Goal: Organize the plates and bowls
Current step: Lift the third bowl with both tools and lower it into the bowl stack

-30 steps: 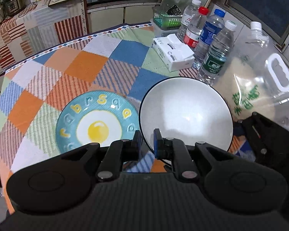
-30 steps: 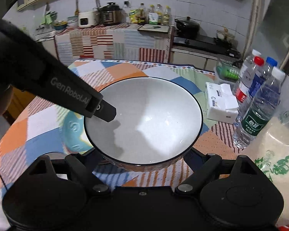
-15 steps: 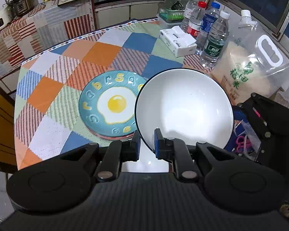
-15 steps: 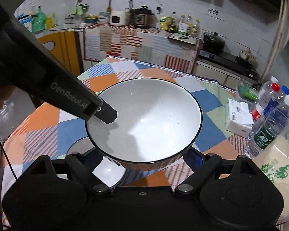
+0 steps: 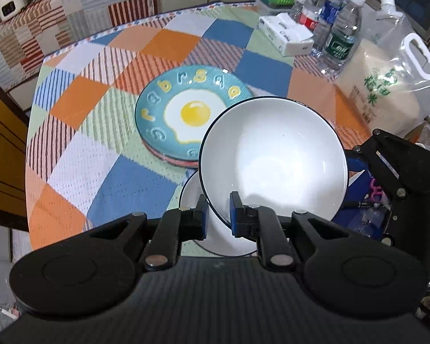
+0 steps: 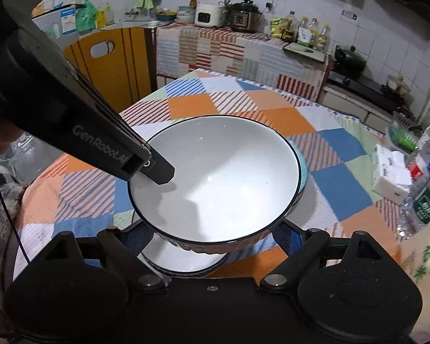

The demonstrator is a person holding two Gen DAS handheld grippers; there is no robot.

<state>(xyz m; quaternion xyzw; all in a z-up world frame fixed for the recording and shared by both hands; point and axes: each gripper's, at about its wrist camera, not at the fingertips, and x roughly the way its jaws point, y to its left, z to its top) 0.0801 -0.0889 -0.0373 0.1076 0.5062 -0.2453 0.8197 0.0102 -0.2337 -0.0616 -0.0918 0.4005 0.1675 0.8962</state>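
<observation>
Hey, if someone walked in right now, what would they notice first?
A big white bowl held in the air by both grippers, the left gripper pinching its near rim. Beneath it sits another white bowl, and beside that a teal fried-egg plate on the patchwork tablecloth.

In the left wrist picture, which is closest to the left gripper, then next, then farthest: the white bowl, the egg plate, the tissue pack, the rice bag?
From the left gripper:
1. White bowl, its rim pinched between the fingers.
2. Egg plate, just beyond, to the left.
3. Rice bag, off to the right.
4. Tissue pack, far side, by the bottles.
</observation>
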